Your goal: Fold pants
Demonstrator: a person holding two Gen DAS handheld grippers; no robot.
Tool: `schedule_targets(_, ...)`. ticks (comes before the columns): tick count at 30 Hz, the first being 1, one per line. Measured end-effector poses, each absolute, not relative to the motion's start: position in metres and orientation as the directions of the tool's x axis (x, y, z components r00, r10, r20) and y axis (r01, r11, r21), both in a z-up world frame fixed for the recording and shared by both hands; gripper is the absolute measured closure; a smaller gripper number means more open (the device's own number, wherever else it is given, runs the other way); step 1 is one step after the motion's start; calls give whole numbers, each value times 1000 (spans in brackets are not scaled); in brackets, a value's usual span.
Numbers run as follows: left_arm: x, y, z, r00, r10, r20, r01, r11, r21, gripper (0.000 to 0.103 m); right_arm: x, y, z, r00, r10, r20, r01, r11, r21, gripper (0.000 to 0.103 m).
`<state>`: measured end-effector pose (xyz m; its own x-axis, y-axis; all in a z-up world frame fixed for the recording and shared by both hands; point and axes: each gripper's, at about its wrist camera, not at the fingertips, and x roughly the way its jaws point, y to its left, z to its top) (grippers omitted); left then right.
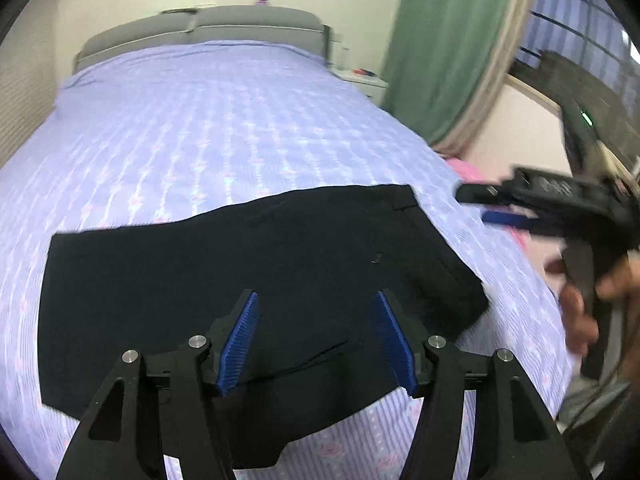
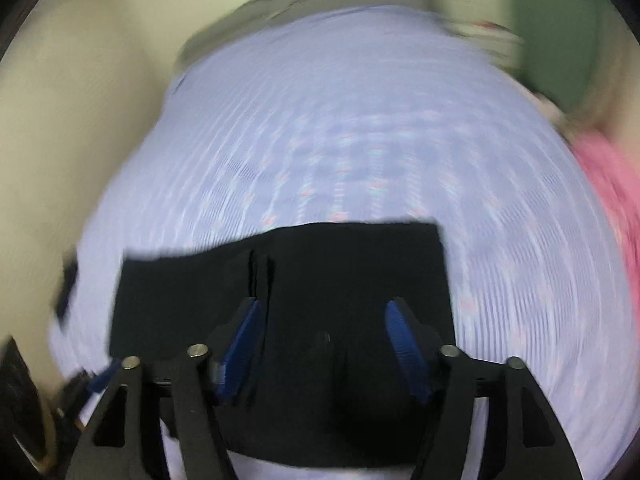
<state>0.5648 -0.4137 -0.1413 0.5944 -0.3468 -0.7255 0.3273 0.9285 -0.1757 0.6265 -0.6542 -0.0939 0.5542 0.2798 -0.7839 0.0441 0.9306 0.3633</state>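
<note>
Dark pants (image 1: 248, 276) lie folded flat on the lilac bedsheet (image 1: 208, 128), near the bed's front edge. My left gripper (image 1: 314, 300) is open and empty, hovering over the pants' near part. My right gripper (image 2: 324, 308) is open and empty above the pants (image 2: 340, 272); its view is blurred by motion. In the left wrist view the right gripper (image 1: 486, 204) shows at the right, held by a hand, off the pants' right edge.
A grey headboard (image 1: 200, 28) stands at the far end of the bed. A green curtain (image 1: 444, 40) and a window are at the right. A pink cloth (image 2: 616, 184) lies at the bed's right side. A white nightstand (image 1: 364, 80) is beside the headboard.
</note>
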Motion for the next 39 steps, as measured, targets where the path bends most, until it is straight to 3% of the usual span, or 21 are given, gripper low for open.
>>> schedule_targets(5,581,-405,-134,447,-503,-740,503,825,-258,43,533,-668,-108,624,225,-748,337,787,518,27)
schedule_targets(7,597,-409,-133,369,-549,-750,574,769,-280,42,506,-670,-118,649,208,-732,419,705,572,22)
schedule_targets(12,657,-434,-135,244,-578,-779,793,582,-183,38,461,-671,-156,728,71,-682,591,438,677,18)
schedule_targets(17,716,-476,-146,158,-524,-837,916,394,-73,38,455,-660,-198,738,-23,-675,661,230,715,18)
schedule_targets(19,740,-499,-150,72,-506,-860,952,291,-92,38,461,-653,-211,739,-44,-672,668,170,724,18)
schedule_targets(26,812,-574,-175,-102,-410,-906,975,139,-172,38,477,-649,-227,709,-108,-696,704,140,696,18)
schedule_targets(36,838,-632,-221,-266,-216,-939,963,-8,-271,38,508,-666,-235,714,-109,-691,698,190,691,17)
schedule_targets(39,840,-639,-238,-242,-156,-958,970,-26,-240,38,515,-667,-237,710,-81,-699,696,227,681,17)
